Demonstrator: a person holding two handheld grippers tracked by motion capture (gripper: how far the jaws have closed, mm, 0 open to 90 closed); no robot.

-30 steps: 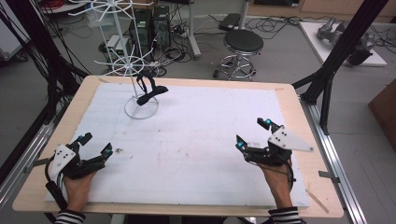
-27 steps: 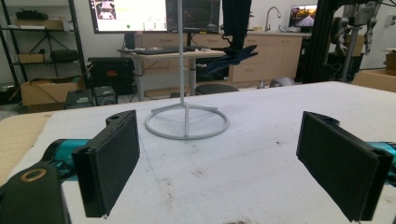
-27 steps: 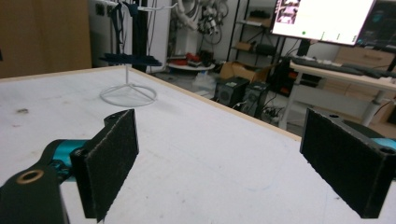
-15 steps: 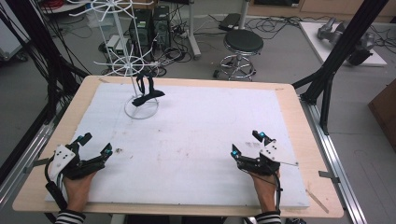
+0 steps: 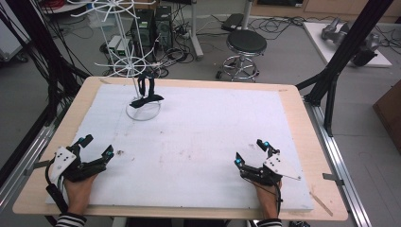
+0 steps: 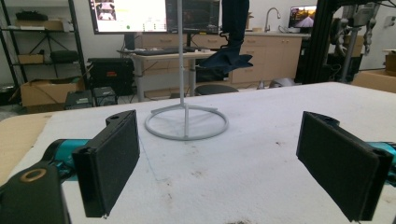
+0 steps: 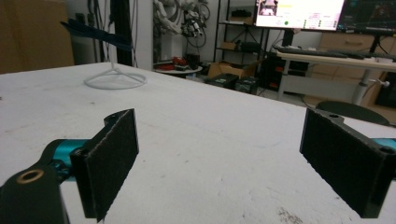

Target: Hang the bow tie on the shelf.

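Both my grippers, left [image 5: 97, 147] and right [image 5: 250, 152], rest released near the mat's [image 5: 203, 137] front edge; next, probably reaching that dark cloth [image 5: 146, 98] on the rack [image 5: 142, 111]

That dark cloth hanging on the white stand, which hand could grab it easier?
Probably the left. The dark cloth and white stand sit at the table's far left, ahead of the left tongs. The right tongs must cross the table.

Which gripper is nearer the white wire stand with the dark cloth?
Left. The left gripper sits below and slightly left of the stand; the right gripper is far across the table, both open.
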